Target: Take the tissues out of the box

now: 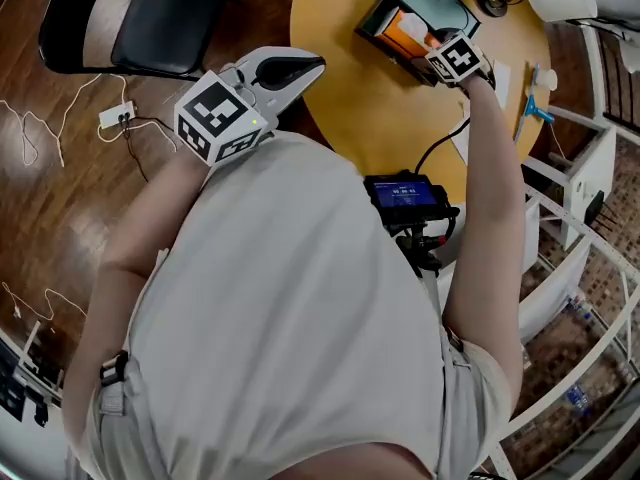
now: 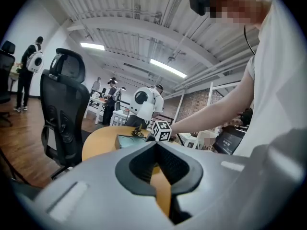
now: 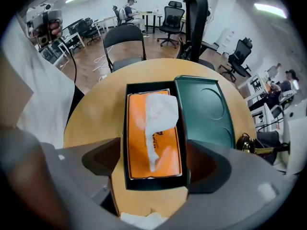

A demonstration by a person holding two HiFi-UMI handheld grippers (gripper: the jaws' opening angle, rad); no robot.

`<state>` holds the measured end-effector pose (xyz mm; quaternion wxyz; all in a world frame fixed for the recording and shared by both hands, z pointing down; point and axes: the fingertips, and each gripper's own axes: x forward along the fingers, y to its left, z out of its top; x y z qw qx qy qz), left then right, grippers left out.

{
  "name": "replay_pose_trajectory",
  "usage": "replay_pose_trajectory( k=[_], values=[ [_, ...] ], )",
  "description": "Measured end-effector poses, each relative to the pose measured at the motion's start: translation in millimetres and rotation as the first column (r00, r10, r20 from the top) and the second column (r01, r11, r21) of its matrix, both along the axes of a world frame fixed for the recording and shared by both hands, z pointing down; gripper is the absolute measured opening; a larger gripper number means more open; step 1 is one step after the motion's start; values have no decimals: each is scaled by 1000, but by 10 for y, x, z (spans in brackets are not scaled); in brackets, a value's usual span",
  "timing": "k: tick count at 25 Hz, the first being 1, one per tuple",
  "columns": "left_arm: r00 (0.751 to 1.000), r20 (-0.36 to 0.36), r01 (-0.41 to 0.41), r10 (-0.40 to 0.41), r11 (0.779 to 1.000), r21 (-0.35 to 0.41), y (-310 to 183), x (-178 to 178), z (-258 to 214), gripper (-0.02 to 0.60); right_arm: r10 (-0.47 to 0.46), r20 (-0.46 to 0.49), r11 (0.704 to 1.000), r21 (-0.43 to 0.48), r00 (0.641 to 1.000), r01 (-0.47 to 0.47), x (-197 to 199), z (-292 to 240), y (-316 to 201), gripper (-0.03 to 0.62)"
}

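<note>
Dark wood floor (image 1: pixel 60 218), round yellow table (image 1: pixel 350 98), black chair (image 1: pixel 150 23), ceiling strip lights (image 2: pixel 168 68).

The bench (image 3: pixel 96 114) is warm yellow-tan wood. The box (image 3: pixel 153 182) is dark green, nearly black at the rim, and its lid (image 3: pixel 204 109) is the same deep green. The pack (image 3: pixel 168 152) inside is bright orange with dark print, and the tissue (image 3: pixel 160 111) is white. The left tongs (image 2: pixel 156 145) and the right tongs (image 3: pixel 154 164) are pale grey with charcoal pads. The left cube (image 1: pixel 222 118) and the right cube (image 1: pixel 458 58) are white with black square markers. The floor (image 1: pixel 60 198) is dark brown wood, the chair (image 1: pixel 165 23) is black, and the shirt (image 1: pixel 300 318) is off-white.
</note>
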<state>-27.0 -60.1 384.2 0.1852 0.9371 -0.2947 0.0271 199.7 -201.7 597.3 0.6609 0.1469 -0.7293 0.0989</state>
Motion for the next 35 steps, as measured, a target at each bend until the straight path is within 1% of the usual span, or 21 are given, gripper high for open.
replay_pose_trajectory(
  k=[2, 5, 8, 11, 12, 13, 15, 17, 19, 21, 24, 28, 30, 32, 35],
  values=[
    [1000, 2, 29, -29, 999, -15, -4, -96, 63, -1, -7, -2, 999, -39, 1000, 7, -42, 86, -64, 427],
    [998, 13, 63, -62, 997, -35, -21, -241, 130, -2, -22, -44, 996, -92, 999, 18, -32, 264, -95, 440],
    [996, 21, 86, -85, 995, -56, -36, -349, 184, -2, -37, -82, 994, -104, 996, 29, 38, 389, -108, 439],
    [993, 32, 112, -110, 991, -71, -66, -450, 228, -2, -52, -96, 995, -94, 994, 43, 16, 388, -130, 415],
    [993, 33, 114, -112, 991, -76, -70, -466, 237, -2, -61, -100, 995, -91, 993, 52, -4, 394, -112, 364],
    [994, 34, 111, -108, 991, -79, -70, -468, 241, -1, -72, -103, 995, -83, 992, 64, -26, 404, -90, 355],
    [995, 33, 92, -89, 993, -79, -76, -439, 234, -2, -85, -106, 995, -57, 991, 80, -62, 402, -64, 328],
    [997, 33, 70, -68, 995, -74, -97, -399, 215, -1, -78, -101, 997, -27, 992, 76, -88, 344, -67, 301],
    [998, 30, 60, -58, 996, -71, -106, -372, 201, -2, -69, -94, 998, 6, 993, 70, -105, 252, -61, 288],
    [998, 22, 56, -54, 996, -70, -106, -341, 183, 0, -52, -81, 997, 46, 995, 56, -100, 111, -64, 284],
    [999, 18, 38, -37, 998, -58, -86, -230, 124, 0, -10, -28, 995, 102, 1000, 13, -75, -181, -43, 284],
    [1000, 12, -12, 12, 999, -39, -30, 71, 23, -2, -15, 11, 986, 163, 1000, 13, 78, -605, 202, 285],
    [999, 6, -44, 44, 998, -37, -79, 187, 16, -2, -15, 15, 988, 157, 1000, 12, 110, -741, 358, 285],
    [997, 0, -79, 79, 996, -35, -175, 259, 35, -2, -29, 21, 992, 120, 999, 26, 62, -764, 520, 285],
    [991, -2, -133, 133, 990, -43, -239, 419, 75, -1, -103, 20, 995, 0, 994, 103, 7, -574, 980, 288]
  ],
)
